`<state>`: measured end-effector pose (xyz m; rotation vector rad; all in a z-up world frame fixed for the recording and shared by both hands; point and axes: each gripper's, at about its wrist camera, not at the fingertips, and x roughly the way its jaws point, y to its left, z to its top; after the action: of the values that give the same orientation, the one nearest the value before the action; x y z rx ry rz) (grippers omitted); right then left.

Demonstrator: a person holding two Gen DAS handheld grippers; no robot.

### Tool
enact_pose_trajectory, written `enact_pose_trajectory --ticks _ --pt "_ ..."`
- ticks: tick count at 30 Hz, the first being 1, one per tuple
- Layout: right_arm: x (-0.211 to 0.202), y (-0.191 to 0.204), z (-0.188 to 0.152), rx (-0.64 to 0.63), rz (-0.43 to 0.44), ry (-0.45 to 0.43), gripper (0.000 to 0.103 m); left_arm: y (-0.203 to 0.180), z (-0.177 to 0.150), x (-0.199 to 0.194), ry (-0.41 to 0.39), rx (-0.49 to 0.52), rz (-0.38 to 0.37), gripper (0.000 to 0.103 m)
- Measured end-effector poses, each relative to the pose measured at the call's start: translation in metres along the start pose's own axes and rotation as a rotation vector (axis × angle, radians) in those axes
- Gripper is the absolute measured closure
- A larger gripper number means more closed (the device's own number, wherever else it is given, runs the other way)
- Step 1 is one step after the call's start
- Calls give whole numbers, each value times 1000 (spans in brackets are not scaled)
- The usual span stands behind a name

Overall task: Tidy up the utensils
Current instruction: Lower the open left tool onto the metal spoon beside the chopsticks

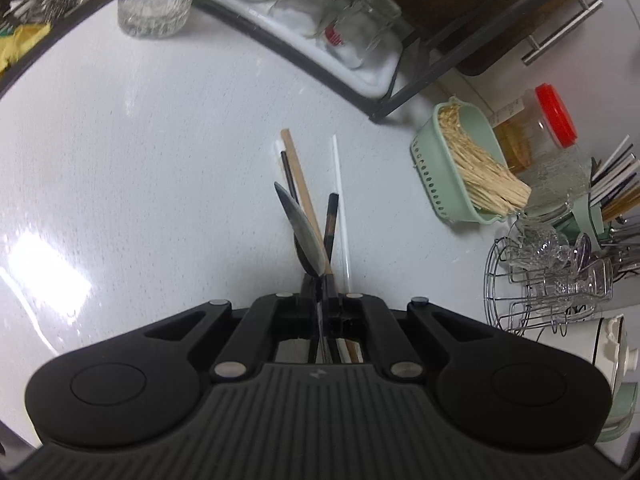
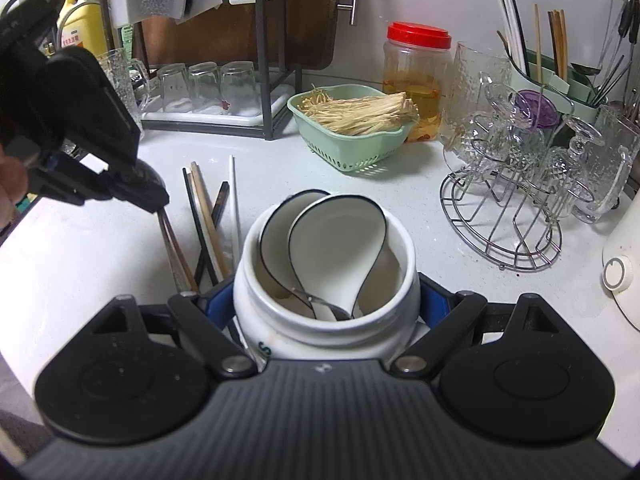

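Shiny grey metal spoon (image 1: 304,232), long and thin, pinched tight in the left gripper (image 1: 320,300), poking out over the white desk (image 1: 160,160). Round white jar (image 2: 326,316) with two black-rimmed white spoons (image 2: 340,248), clamped in the right gripper (image 2: 326,312). Loose chopsticks (image 2: 208,216) flat on the desk, just beside the jar.

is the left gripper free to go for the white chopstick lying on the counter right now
Probably not yet. The left gripper is shut on a metal spoon, so it would have to drop that first. The white chopstick itself lies uncovered on the counter, beside the other chopsticks.
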<state>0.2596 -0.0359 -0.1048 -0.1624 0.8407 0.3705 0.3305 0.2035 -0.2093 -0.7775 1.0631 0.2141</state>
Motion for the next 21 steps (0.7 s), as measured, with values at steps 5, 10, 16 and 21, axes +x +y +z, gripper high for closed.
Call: enact_pose_trajectory --ticks 5,10,16,21 --pt "5 4 4 1 -2 -1 12 -4 3 -14 -27 46 -21 100" --pt "7 7 6 4 -4 -4 12 -1 3 3 66 80 -33 100" --pt "8 7 7 9 -7 -3 12 19 -3 35 204 15 -52 100" --pt "8 7 7 11 -10 -5 12 23 -6 37 266 -7 -69 100"
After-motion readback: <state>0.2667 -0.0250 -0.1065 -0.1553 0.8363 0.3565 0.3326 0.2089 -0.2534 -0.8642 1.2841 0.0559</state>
